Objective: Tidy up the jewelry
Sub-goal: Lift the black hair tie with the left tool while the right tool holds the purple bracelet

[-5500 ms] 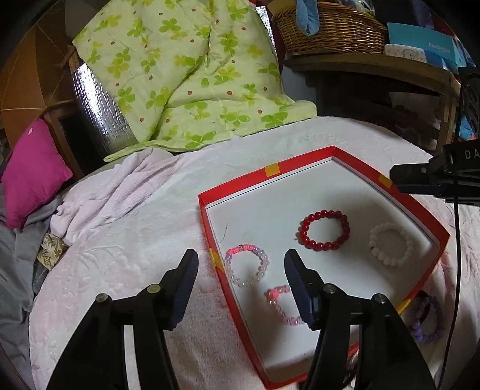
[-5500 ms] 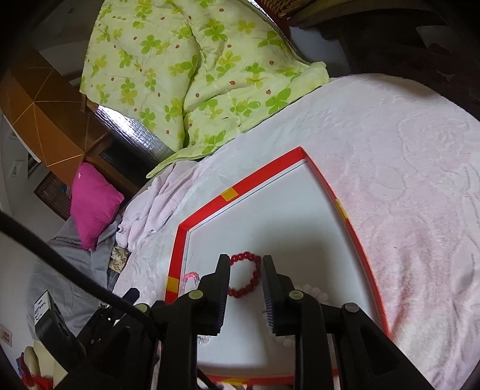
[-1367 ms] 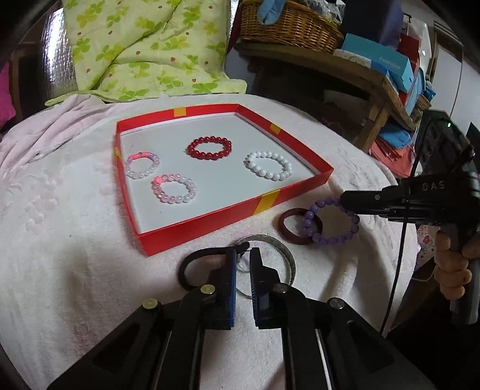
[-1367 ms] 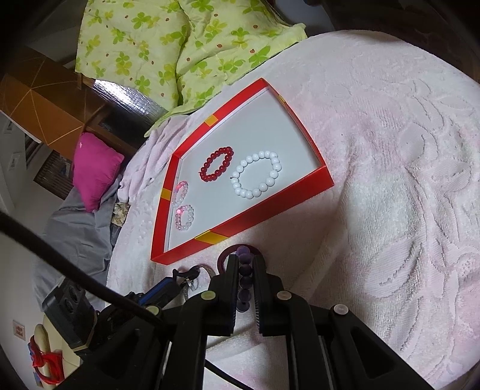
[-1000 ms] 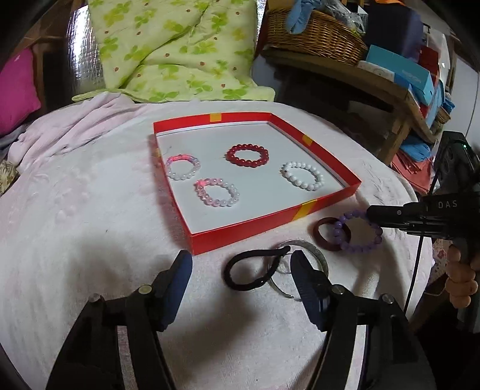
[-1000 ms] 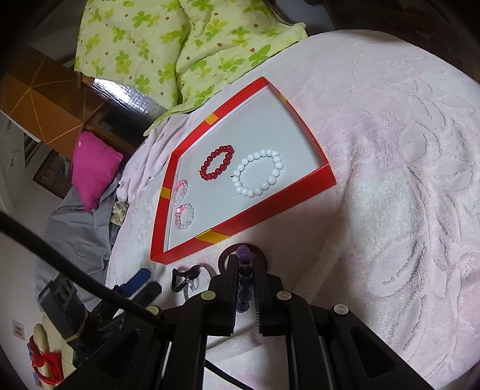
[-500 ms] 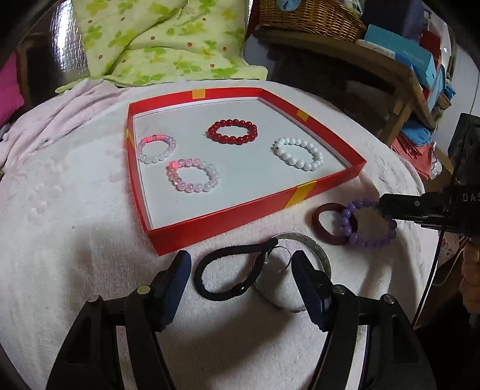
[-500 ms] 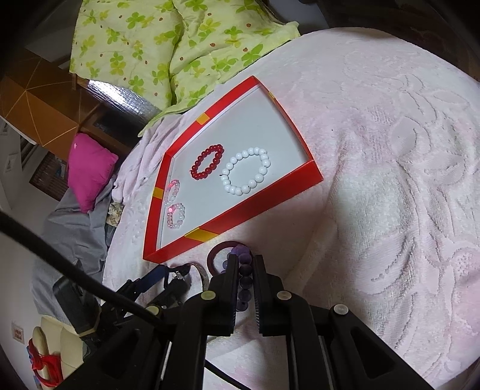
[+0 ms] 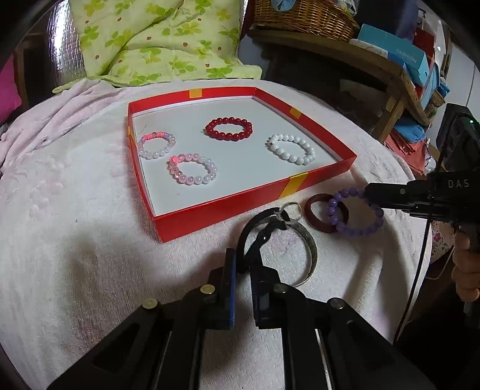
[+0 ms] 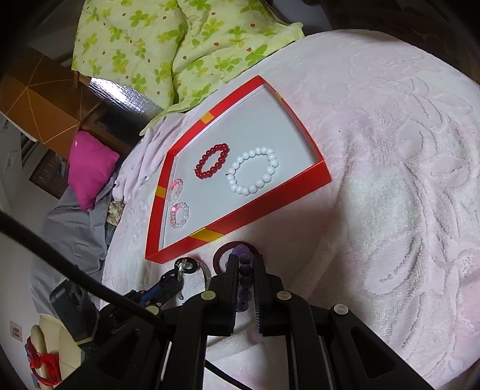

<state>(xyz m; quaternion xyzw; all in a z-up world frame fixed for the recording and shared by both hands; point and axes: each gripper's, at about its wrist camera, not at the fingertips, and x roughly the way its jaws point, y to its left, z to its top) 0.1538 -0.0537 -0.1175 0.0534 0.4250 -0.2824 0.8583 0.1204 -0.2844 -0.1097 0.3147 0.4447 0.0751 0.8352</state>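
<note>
A red tray (image 9: 225,210) on the pink towel holds red (image 9: 228,129), white (image 9: 289,149) and two pinkish bead bracelets. In front of it lie a black band (image 9: 249,226), a silver bangle (image 9: 312,249) and a dark red bangle (image 9: 309,213). My left gripper (image 9: 243,258) has its pads pressed on the near end of the black band, which is hooked to the silver bangle. At the right, my right gripper (image 9: 370,195) is shut on a purple bead bracelet (image 9: 333,211). In the right wrist view those beads (image 10: 241,249) sit between the right gripper's (image 10: 243,262) pads.
A green clover quilt (image 9: 156,39) lies behind the tray. A wooden shelf (image 9: 345,57) with a wicker basket (image 9: 303,15) and blue boxes stands at the back right. A hand (image 9: 468,270) holds the right gripper. A magenta cushion (image 10: 90,171) lies off the table's left.
My left gripper stood wide open astride the black band and silver bangle; now its jaws have come together on the band. The right gripper stays shut on the purple bracelet.
</note>
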